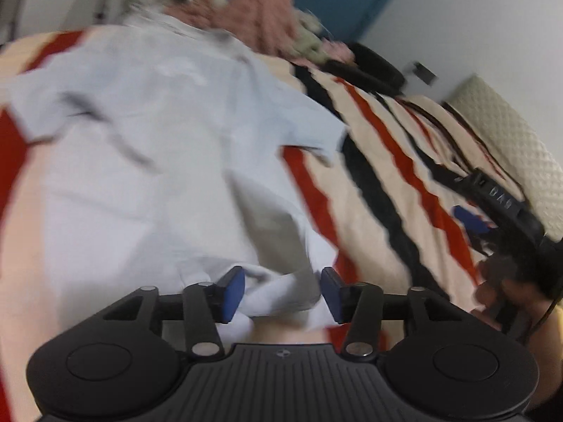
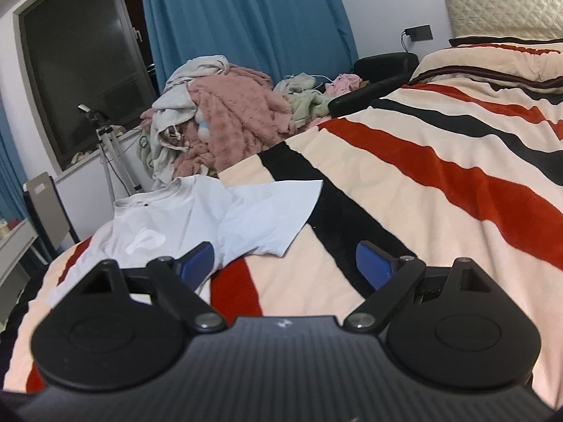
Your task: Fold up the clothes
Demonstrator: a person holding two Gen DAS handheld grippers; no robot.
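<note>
Left wrist view is blurred: the left tool (image 1: 281, 293) sits low over the bed with its 2 blue pads apart, and a bunched fold of the white shirt (image 1: 158, 147) lies between them at the hem. Neither pad presses the cloth flat, so the tool reads as open around the fabric rather than clamped on it. The shirt spreads away from the tool across the blanket (image 1: 404, 183), which is cream with red and black stripes. At the far right of this view the right tool (image 1: 499, 204) shows as a dark body over the blanket, with a hand (image 1: 499, 288) below it.

Right wrist view is sharp. The right tool (image 2: 285, 267) has its pads spread wide with nothing between them, hovering above the blanket (image 2: 422, 193). The shirt (image 2: 197, 218) lies flat on the bed at the left, collar at the far end, 1 short sleeve fanned out to the right, a pale logo on the chest. The tool's left pad overlaps the shirt's near edge in the picture; I cannot tell whether it touches.

Beyond the bed stands a pile (image 2: 218, 116) of pink and grey clothes, with a blue curtain (image 2: 246, 17) and a dark window (image 2: 81, 70) behind, and a quilted headboard (image 2: 503, 3) at the top right.
</note>
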